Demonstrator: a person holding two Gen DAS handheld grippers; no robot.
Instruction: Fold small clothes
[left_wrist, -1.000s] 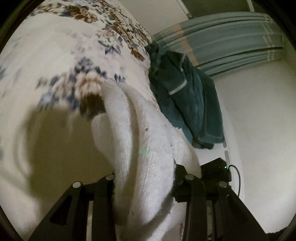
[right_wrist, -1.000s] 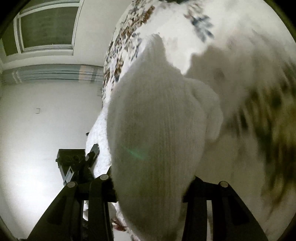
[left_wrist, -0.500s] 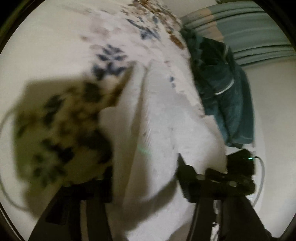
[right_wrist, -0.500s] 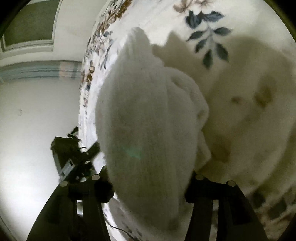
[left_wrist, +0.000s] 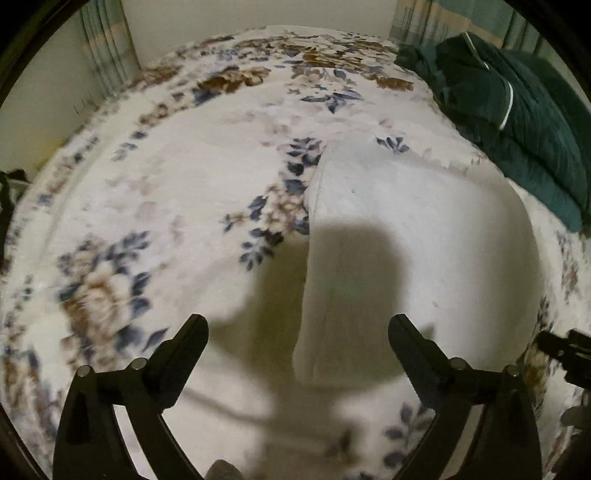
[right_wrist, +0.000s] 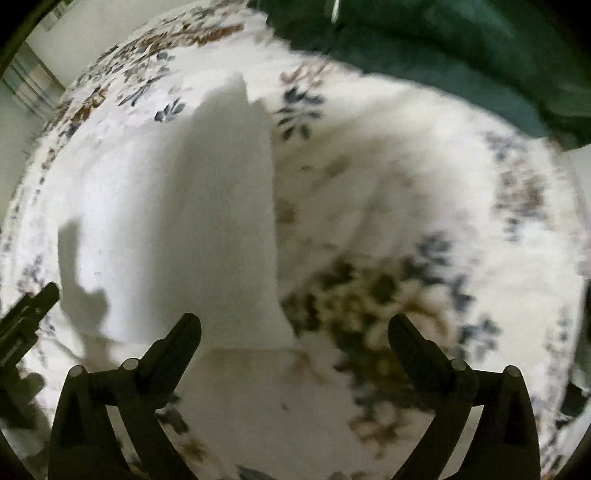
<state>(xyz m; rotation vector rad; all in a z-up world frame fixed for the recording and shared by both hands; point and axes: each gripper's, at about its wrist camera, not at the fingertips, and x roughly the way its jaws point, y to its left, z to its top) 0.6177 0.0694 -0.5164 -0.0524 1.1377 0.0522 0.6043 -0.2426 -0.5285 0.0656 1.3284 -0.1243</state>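
A white knitted garment (left_wrist: 417, 258) lies flat on the floral blanket (left_wrist: 177, 206), folded into a long rectangle. My left gripper (left_wrist: 297, 332) is open and empty, hovering above the garment's near left edge. In the right wrist view the same garment (right_wrist: 199, 229) lies left of centre. My right gripper (right_wrist: 293, 330) is open and empty above its near right corner. The other gripper shows at the edge of each view (left_wrist: 565, 354) (right_wrist: 26, 317).
A dark green garment (left_wrist: 517, 122) lies heaped at the bed's far right; it also shows in the right wrist view (right_wrist: 461, 48). Striped curtains (left_wrist: 107, 55) hang behind the bed. The blanket's edges fall off at left and right.
Both grippers let go of the white garment and opened. It now lies flat on the blanket instead of hanging between the jaws. Both grippers pulled back above it.
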